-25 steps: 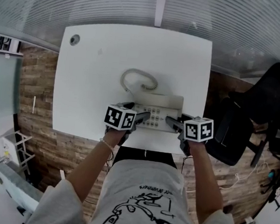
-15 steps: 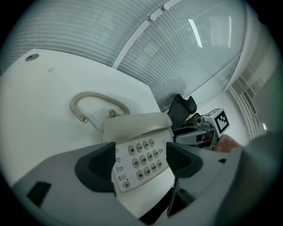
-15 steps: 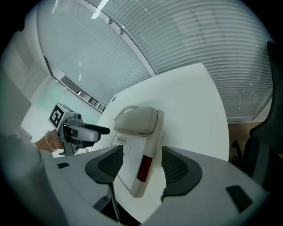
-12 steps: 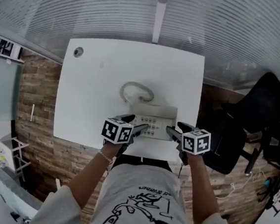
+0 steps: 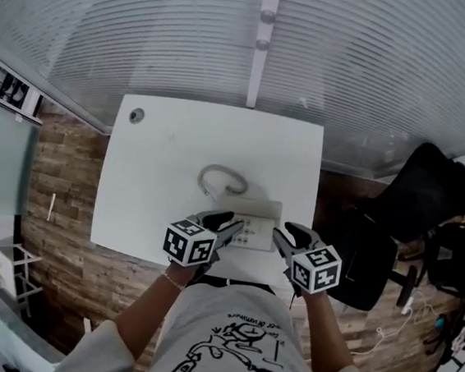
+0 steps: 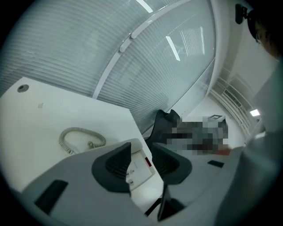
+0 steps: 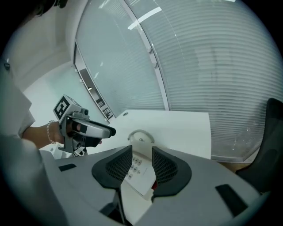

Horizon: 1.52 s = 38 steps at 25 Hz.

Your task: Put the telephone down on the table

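The beige telephone (image 5: 249, 221) lies flat on the white table (image 5: 158, 181), its coiled cord (image 5: 221, 180) curled behind it. My left gripper (image 5: 227, 223) hovers over the phone's left end and my right gripper (image 5: 286, 233) over its right end, both lifted off it. Both pairs of jaws have just been closing and stand narrowed but apart, with nothing between them. In the left gripper view the telephone (image 6: 140, 167) shows well below the gap of the left gripper (image 6: 141, 152). The right gripper view shows the keypad (image 7: 138, 167) below the right gripper (image 7: 141, 154).
A round cable hole (image 5: 137, 116) sits in the table's far left corner. A black office chair (image 5: 416, 204) stands to the right of the table. A ribbed glass wall (image 5: 312, 57) runs behind it. Wooden floor (image 5: 58, 196) lies on the left.
Both grippers have risen from the telephone's sides and their jaws have narrowed. The telephone stays on the table. The table looks smaller and farther away in the head view.
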{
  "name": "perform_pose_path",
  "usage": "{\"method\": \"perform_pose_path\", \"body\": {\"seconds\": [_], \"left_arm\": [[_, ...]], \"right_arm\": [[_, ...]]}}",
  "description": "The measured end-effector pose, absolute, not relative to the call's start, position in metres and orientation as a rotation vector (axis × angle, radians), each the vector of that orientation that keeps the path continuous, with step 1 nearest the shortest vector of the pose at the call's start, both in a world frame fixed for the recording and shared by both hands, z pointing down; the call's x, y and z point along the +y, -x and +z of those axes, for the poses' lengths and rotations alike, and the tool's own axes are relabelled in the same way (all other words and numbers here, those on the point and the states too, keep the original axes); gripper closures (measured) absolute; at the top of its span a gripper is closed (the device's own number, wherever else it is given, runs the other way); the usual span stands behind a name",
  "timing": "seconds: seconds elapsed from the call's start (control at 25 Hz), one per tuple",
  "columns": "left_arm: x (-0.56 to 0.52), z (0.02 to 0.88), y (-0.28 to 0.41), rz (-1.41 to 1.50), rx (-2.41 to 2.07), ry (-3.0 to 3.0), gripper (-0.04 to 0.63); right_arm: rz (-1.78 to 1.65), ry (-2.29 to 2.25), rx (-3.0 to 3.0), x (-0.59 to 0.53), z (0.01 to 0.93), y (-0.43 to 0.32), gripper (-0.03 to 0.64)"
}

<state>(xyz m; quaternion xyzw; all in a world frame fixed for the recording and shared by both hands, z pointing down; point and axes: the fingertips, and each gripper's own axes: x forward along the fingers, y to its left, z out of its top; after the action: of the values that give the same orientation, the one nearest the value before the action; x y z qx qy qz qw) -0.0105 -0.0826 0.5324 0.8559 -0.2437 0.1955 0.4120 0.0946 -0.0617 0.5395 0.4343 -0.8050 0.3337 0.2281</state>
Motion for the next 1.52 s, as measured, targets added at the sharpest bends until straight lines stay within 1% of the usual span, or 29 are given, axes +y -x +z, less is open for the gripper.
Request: {"method": "perform_pose_path", "body": {"seconds": [0.24, 0.36, 0.44, 0.76, 1.08, 1.32, 1.52], "left_arm": [[-0.084, 0.453, -0.007, 0.304, -0.582, -2.345, 0.513], [-0.082, 0.41, -0.013, 0.19, -0.579, -2.448, 0.56], [-0.081, 0.384, -0.015, 0.125, -0.586, -2.513, 0.577], [-0.069, 0.3, -0.018, -0.037, -0.597, -2.726, 0.594], [-0.042, 0.229, -0.021, -0.173, -0.551, -2.87, 0.594], [-0.033, 0.208, -0.021, -0.199, -0.546, -2.896, 0.594], [-0.03, 0.207, -0.024, -0.197, -0.54, -2.896, 0.594]], "right_arm": [[0.736, -1.256, -2.345, -0.07, 0.471, -0.085, 0.504], [0.654, -1.286, -2.417, -0.071, 0.43, -0.079, 0.529], [0.593, -1.293, -2.47, -0.073, 0.402, -0.073, 0.535], [0.297, -1.345, -2.655, -0.069, 0.3, -0.053, 0.552], [0.19, -1.375, -2.765, -0.049, 0.24, -0.043, 0.56], [0.164, -1.366, -2.807, -0.036, 0.216, -0.04, 0.566], [0.139, -1.379, -2.8, -0.035, 0.212, -0.045, 0.574]]}}
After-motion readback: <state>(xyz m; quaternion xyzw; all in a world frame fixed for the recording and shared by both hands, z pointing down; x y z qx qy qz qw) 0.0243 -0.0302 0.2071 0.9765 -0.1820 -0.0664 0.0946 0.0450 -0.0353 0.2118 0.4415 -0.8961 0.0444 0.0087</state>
